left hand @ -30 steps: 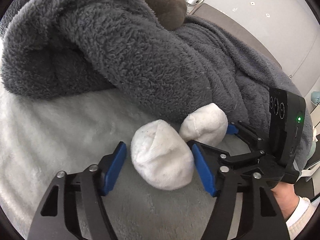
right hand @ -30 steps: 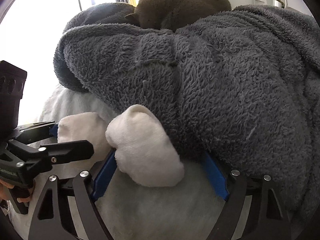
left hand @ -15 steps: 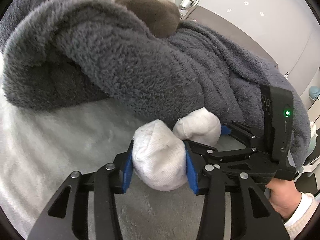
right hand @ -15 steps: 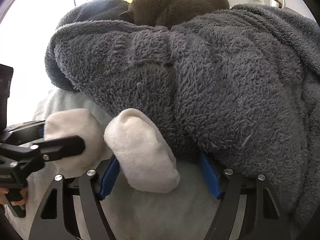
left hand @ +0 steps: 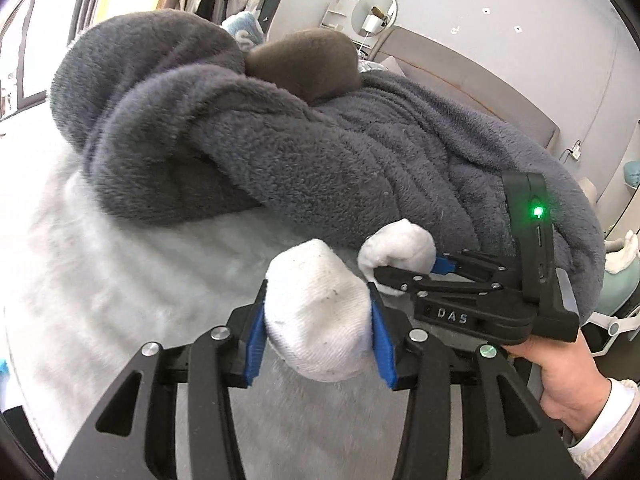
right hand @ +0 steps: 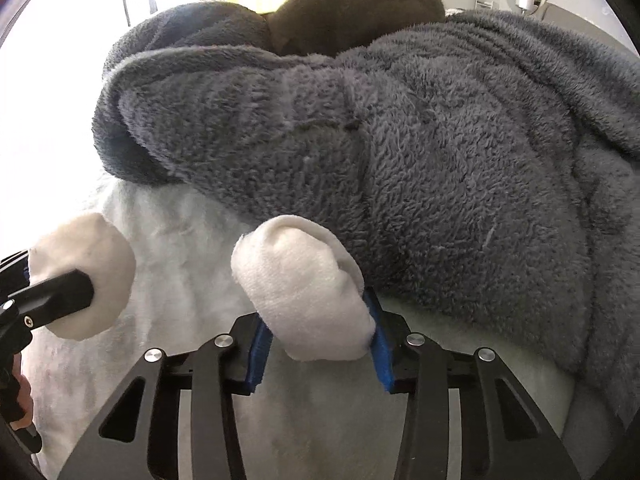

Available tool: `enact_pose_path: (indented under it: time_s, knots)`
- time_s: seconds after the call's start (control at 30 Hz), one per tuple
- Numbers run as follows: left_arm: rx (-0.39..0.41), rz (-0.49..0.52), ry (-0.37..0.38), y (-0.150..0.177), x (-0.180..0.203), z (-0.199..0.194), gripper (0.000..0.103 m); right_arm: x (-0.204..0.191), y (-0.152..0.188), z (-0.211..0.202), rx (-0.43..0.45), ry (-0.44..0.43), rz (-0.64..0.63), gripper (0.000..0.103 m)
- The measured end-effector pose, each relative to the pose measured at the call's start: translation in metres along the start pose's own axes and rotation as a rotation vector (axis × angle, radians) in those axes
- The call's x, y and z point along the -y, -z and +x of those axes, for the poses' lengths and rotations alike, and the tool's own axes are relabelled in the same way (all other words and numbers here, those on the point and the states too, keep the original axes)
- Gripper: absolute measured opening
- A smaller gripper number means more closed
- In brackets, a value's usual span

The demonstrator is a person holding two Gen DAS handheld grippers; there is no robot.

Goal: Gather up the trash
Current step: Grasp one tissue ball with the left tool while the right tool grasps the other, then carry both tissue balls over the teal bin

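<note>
Pale, fluffy white bedding (left hand: 132, 280) carried a heaped dark grey fleece blanket (left hand: 320, 160), with a brown plush cushion (left hand: 304, 64) behind it at twelve o'clock and a grey wall beyond. A second earlier both claws had stood wide around the rolled white socks; now the left claw (left hand: 318, 332) gripped a speckled white sock bundle (left hand: 318, 320) between its blue pads (left hand: 254, 340), raised off the bedding. The right claw (right hand: 318, 344) had clamped onto a cream-white sock bundle (right hand: 304, 288), also lifted a little. In the left view that second bundle sat at two o'clock of the first, half hidden behind the right claw's black fingers. A hand (left hand: 560, 384) in a white cuff showed at four o'clock, cut off by the frame. Whether the cream bundle brushed the blanket's edge was hard to tell. Open bedding lay toward nine o'clock; the blanket crowded twelve to three.
</note>
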State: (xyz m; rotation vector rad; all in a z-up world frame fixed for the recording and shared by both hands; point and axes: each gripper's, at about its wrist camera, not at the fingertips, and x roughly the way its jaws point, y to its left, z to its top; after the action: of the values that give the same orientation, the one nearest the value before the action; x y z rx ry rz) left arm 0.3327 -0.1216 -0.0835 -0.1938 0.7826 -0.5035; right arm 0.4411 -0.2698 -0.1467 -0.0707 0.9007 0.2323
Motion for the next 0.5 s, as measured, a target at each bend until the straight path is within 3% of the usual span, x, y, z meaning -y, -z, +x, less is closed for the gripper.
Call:
enact_pose_path:
  time_s: [0.5]
  knots:
    - [0.031,0.020,-0.107,0.014,-0.004,-0.048,0.048,-0.041,0.016,-0.060,0.072,-0.008,0.031,0.042]
